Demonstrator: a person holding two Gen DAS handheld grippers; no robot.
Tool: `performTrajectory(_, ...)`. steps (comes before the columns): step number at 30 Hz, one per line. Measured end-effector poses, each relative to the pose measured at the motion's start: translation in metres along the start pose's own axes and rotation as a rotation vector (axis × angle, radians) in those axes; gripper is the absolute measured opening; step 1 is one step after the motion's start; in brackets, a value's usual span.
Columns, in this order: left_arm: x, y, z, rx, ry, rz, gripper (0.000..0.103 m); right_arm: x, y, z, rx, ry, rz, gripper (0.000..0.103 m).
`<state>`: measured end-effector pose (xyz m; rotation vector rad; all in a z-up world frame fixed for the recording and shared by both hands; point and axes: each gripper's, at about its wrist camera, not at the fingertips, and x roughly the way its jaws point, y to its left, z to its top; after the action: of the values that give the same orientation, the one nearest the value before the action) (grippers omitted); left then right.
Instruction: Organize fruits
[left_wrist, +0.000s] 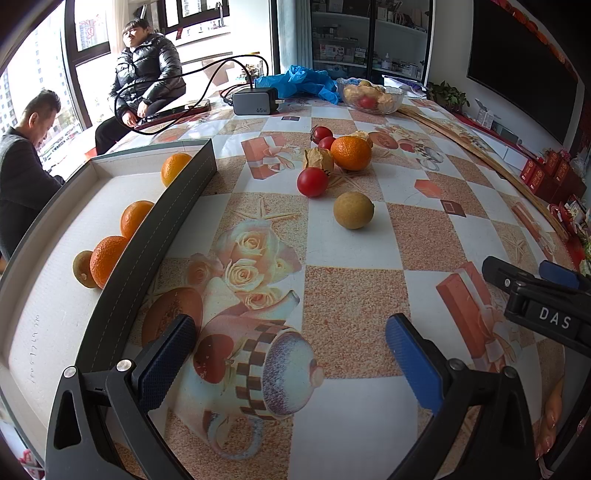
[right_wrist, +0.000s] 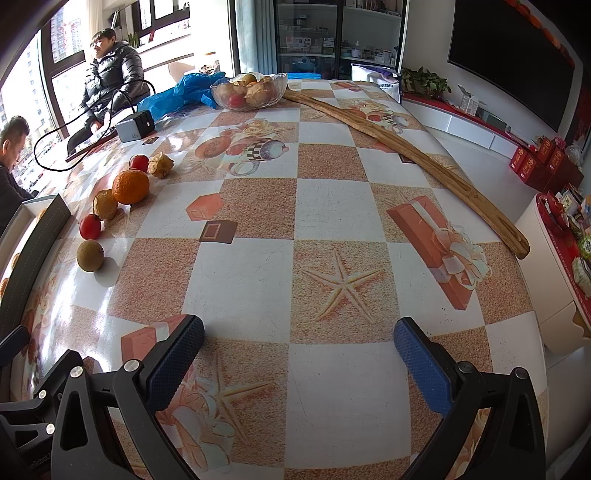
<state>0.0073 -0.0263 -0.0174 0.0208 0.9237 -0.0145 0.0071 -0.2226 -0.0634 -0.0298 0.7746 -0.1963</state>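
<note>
Mid-sort: three oranges and one longan already lie in the tray (left_wrist: 192, 173). Both grippers, left (left_wrist: 291, 332) and right (right_wrist: 299, 332), gape wide and empty. Likely next pick: loose longan (left_wrist: 353, 210) on the table, near the tomato (left_wrist: 312, 181); left gripper must advance and straddle it.

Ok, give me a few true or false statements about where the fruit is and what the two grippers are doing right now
1. Both grippers are empty. True: the left gripper and right gripper stand open over the tablecloth.
2. The tray holds three oranges. True.
3. The loose orange sits inside the glass bowl. False: it lies on the tablecloth.
4. The brown round fruit is gripped. False: it lies free.
</note>
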Motion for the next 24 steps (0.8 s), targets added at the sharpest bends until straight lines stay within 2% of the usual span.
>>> performTrajectory(19,0.000,0.002,0.001,0.009,0.017,-0.013,0.103,0.001,-0.001,0.001,0.006,0.016,-0.005,0.103)
performTrajectory(21,-0.003,0.002,0.000,0.018,0.039,-0.015,0.102,0.001,-0.002,0.003,0.002,0.058,0.000,0.103)
performTrajectory(22,-0.008,0.002,-0.002,0.026,0.042,-0.026,0.098,0.000,-0.002,0.005,-0.003,0.098,0.011,0.103)
performTrajectory(24,-0.024,0.004,-0.004,0.045,0.013,-0.039,0.097,-0.001,-0.001,0.007,-0.029,0.162,0.051,0.103)
